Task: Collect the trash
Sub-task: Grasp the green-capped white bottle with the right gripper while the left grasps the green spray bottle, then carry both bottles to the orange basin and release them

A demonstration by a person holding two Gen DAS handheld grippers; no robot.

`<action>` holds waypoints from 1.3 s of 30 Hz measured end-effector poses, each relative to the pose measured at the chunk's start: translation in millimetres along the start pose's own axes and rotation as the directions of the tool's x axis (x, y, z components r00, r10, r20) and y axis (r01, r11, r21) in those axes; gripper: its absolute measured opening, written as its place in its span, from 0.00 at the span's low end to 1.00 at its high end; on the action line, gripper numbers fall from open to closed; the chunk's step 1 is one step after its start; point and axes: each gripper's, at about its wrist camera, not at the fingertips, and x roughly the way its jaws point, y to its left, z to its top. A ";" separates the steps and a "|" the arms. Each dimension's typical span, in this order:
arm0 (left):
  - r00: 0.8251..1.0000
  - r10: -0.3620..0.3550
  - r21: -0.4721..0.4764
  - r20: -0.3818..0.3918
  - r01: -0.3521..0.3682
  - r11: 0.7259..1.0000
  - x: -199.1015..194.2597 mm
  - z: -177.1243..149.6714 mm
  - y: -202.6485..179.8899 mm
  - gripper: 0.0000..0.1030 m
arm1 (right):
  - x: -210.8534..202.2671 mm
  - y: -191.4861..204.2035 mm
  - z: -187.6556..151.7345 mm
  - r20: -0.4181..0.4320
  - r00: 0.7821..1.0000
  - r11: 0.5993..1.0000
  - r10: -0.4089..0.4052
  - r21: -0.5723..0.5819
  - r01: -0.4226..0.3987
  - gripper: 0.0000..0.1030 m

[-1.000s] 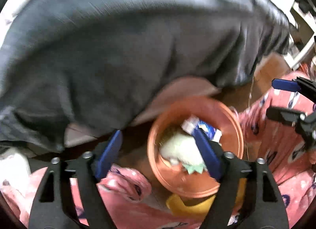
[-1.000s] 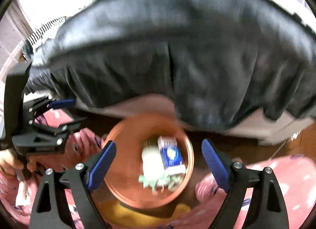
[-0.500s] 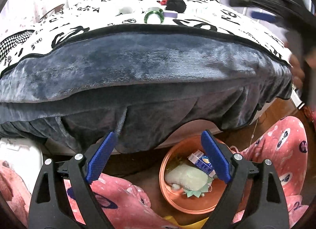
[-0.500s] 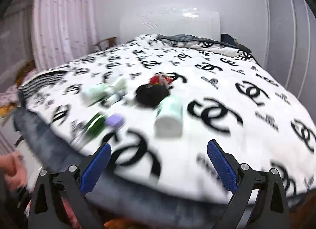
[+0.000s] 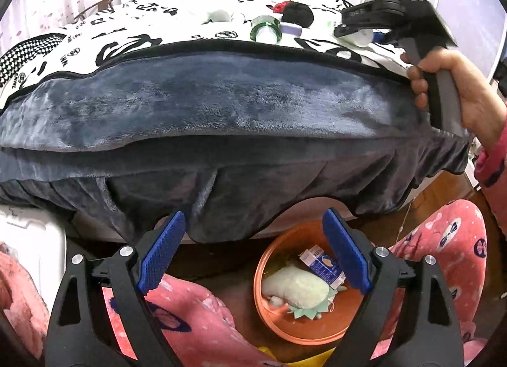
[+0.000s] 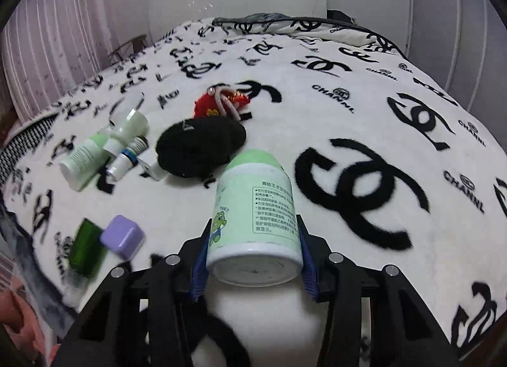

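Closing right gripper on smooth cylindrical bottle, fuzzy blanket; left gripper spread, empty.

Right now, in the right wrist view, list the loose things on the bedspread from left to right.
Pale green tube → dark green bottle → purple cap → black fluffy item → green and white bottle, lying between the right tool's closing pads. The small bottles beside the tube overlap, so they are left out.
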 end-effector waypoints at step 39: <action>0.998 0.054 -0.024 0.034 -0.053 0.998 80.7 183.6 3.3 0.36 | -164.0 -45.9 -112.2 0.196 0.933 0.947 0.301 0.049 -0.316 0.45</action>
